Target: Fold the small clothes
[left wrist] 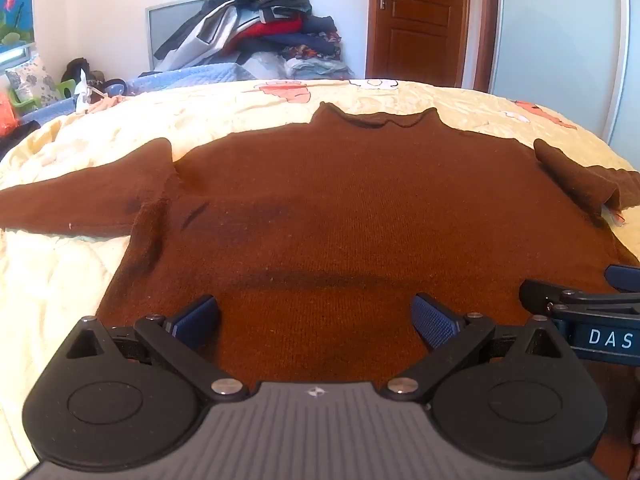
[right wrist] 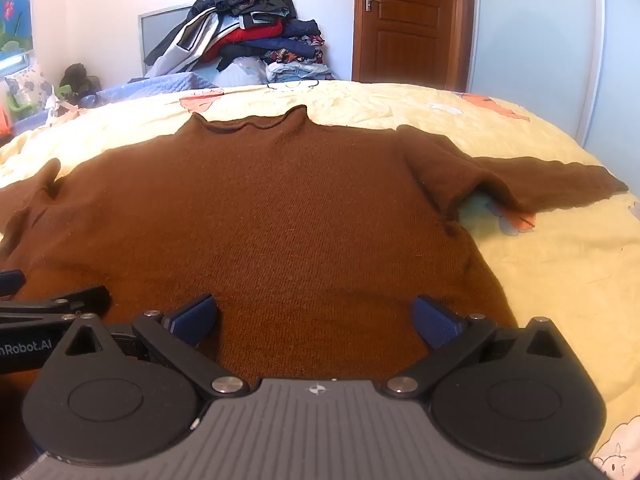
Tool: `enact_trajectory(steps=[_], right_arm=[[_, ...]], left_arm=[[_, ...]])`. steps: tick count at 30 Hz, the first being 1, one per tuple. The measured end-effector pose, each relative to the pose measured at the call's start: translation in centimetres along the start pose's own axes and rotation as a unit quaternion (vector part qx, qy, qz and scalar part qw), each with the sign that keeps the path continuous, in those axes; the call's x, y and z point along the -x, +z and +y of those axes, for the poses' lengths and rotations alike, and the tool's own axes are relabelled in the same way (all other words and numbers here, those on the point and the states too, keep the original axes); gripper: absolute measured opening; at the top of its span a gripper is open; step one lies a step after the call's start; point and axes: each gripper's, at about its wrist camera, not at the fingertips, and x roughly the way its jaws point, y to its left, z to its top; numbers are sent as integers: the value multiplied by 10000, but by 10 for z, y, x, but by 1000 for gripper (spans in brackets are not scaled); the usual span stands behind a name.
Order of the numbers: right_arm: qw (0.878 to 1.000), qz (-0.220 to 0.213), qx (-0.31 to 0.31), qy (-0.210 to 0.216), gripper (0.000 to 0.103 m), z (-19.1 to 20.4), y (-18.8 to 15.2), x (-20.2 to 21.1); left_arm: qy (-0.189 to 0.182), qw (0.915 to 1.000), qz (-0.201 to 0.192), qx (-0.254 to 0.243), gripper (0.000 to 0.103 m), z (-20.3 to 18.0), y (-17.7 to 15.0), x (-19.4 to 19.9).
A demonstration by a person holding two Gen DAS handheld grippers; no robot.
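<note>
Left wrist view: a brown sweater (left wrist: 340,208) lies flat, front up, on a yellow quilt (left wrist: 52,280), collar (left wrist: 376,118) pointing away toward the far edge of the bed. The left gripper (left wrist: 316,320) hangs above the hem end of the garment with its jaws spread wide and nothing between the blue pads (left wrist: 198,320). The left sleeve (left wrist: 80,200) stretches outward over the quilt; the right sleeve (left wrist: 580,184) is bunched near the shoulder. At the frame's right edge the other tool shows in part. A heap of clothes (left wrist: 260,24) sits beyond the bed, beside a wooden door (left wrist: 420,20). Right wrist view: the right gripper (right wrist: 316,320) is likewise released and empty, poised over the lower body of the sweater (right wrist: 280,216), close beside its partner, which shows at the left edge. From here the right sleeve (right wrist: 540,184) runs out to the side with a fold at the armpit, lifting off the quilt (right wrist: 560,280). Whether either tool touches the knit cannot be told. The folding appears to be at its start — the garment is spread but no fold is made. The next move likely calls for each gripper to travel outward to a sleeve or side edge, close on a single layer of fabric and carry it in across the body — the rumpled right sleeve may need smoothing first.
</note>
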Motion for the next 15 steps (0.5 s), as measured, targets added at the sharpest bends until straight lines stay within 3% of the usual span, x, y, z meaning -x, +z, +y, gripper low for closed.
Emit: enact_trajectory(steps=[3,4,15], right_arm=[[10000,7,20,-14,103,1,0,0],[10000,8,23,-17,103,1,0,0],[10000,11,18,-11,103,-1,0,-1]], left_arm=[[9,10000,-13,-13,103,2,-3,4],[-4,9998,180,4,103,3,4,-3],[55,9999,85,12,103,-2,0,2]])
